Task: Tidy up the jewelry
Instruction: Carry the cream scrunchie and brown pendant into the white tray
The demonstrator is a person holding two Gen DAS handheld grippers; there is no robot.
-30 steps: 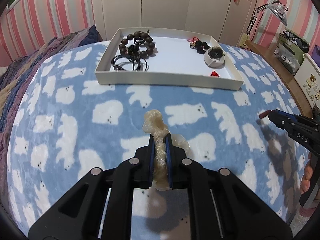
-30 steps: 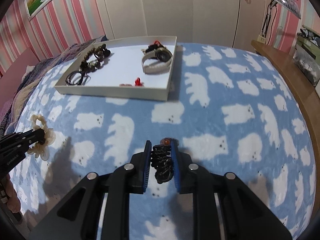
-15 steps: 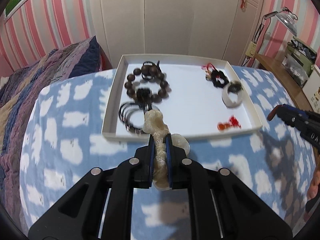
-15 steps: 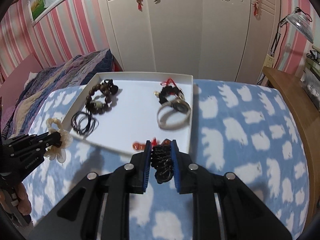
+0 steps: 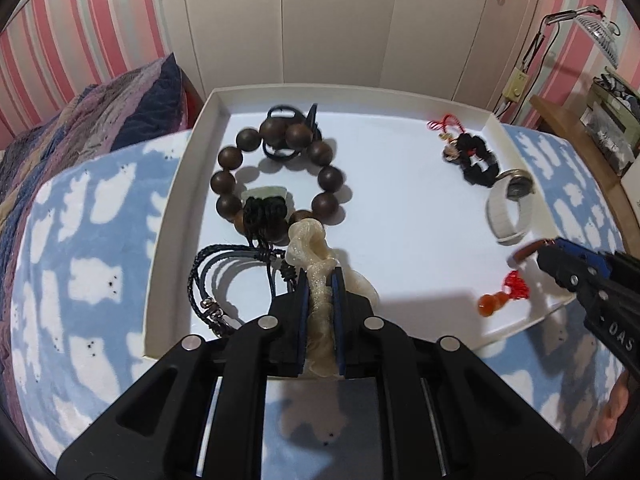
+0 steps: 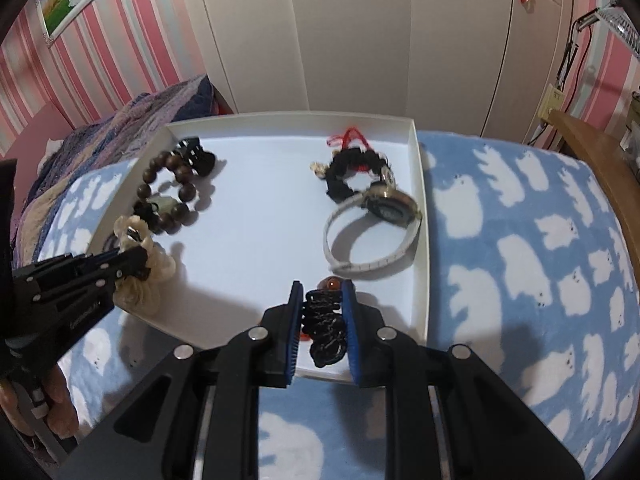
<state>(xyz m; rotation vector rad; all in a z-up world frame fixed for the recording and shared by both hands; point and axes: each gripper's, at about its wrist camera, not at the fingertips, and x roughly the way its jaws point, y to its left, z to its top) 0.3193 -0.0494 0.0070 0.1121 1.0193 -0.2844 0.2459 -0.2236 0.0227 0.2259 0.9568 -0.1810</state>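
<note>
Left wrist view: the left gripper (image 5: 320, 280) has its jaws nearly shut, pinching a cream scrunchie (image 5: 306, 242) over the near edge of the white tray (image 5: 162, 236), just above the black cord necklace (image 5: 224, 276) and wooden bead bracelet (image 5: 276, 172). This looks like the delivery step.

Right wrist view: the right gripper (image 6: 322, 304) has its jaws narrowly parted, clamping a black braided bracelet (image 6: 324, 328) over the tray's near right corner, beside the white watch (image 6: 372, 232). Next, each piece needs lowering onto bare tray floor before release.
</note>
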